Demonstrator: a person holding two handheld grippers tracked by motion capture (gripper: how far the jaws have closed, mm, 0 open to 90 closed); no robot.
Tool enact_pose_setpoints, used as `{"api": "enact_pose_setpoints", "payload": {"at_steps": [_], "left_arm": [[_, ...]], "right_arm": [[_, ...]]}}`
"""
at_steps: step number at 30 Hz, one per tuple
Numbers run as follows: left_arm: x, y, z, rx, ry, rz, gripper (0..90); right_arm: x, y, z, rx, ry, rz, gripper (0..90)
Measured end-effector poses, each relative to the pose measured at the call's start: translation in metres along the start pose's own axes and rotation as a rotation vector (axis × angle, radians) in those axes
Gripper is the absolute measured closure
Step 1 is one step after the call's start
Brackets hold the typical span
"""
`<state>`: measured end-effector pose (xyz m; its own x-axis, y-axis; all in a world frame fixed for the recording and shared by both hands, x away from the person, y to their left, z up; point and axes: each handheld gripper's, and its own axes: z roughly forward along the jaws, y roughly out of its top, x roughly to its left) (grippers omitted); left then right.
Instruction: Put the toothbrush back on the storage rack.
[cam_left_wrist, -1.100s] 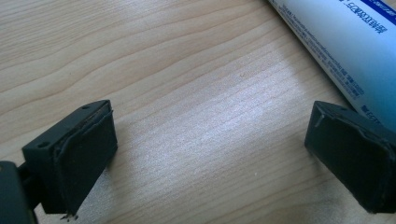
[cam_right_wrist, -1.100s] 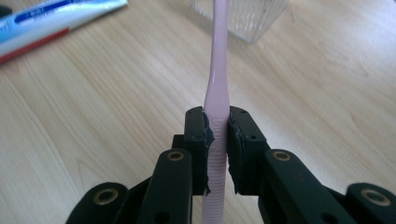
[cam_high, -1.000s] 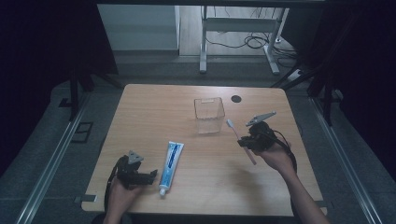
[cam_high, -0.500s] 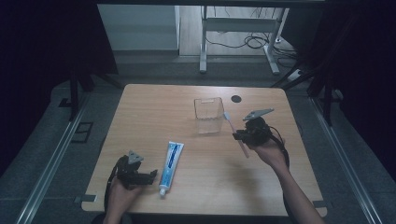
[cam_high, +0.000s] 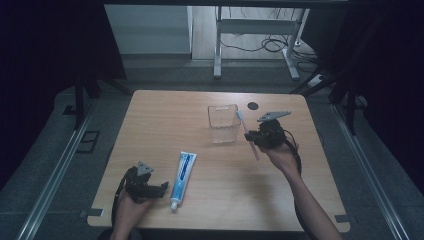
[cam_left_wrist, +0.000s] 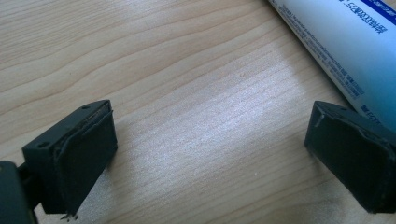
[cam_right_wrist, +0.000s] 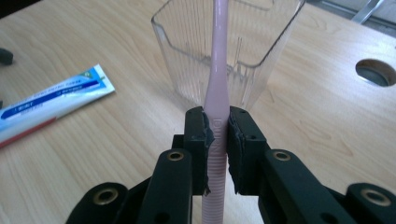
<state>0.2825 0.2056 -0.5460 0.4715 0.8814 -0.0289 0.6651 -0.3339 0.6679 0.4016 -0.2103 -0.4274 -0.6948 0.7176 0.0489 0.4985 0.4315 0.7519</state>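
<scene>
Clamping a pink toothbrush (cam_right_wrist: 216, 93), the right claw (cam_right_wrist: 215, 135) nears the cup (cam_right_wrist: 261, 42); left claw (cam_left_wrist: 210, 154) — wide.

Matt pale wood-grain table (cam_high: 165, 120), clear ribbed glossy plastic cup (cam_right_wrist: 233, 51), smooth pink plastic toothbrush (cam_right_wrist: 217, 93), glossy tube (cam_left_wrist: 336, 42), matt black worn pads (cam_right_wrist: 206, 140).
</scene>
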Motion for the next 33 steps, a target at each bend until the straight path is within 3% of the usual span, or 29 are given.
{"api": "enact_pose_setpoints", "payload": {"at_steps": [24,33], "left_arm": [[0.001,0.0,0.0,0.0,-0.001,0.008,2.3],[0.001,0.0,0.0,0.0,-0.001,0.008,2.3]], "right_arm": [[-0.002,0.037,0.02,-0.094,-0.004,-0.003,78.5],[-0.006,0.05,0.025,-0.126,0.002,0.02,78.5]]}}
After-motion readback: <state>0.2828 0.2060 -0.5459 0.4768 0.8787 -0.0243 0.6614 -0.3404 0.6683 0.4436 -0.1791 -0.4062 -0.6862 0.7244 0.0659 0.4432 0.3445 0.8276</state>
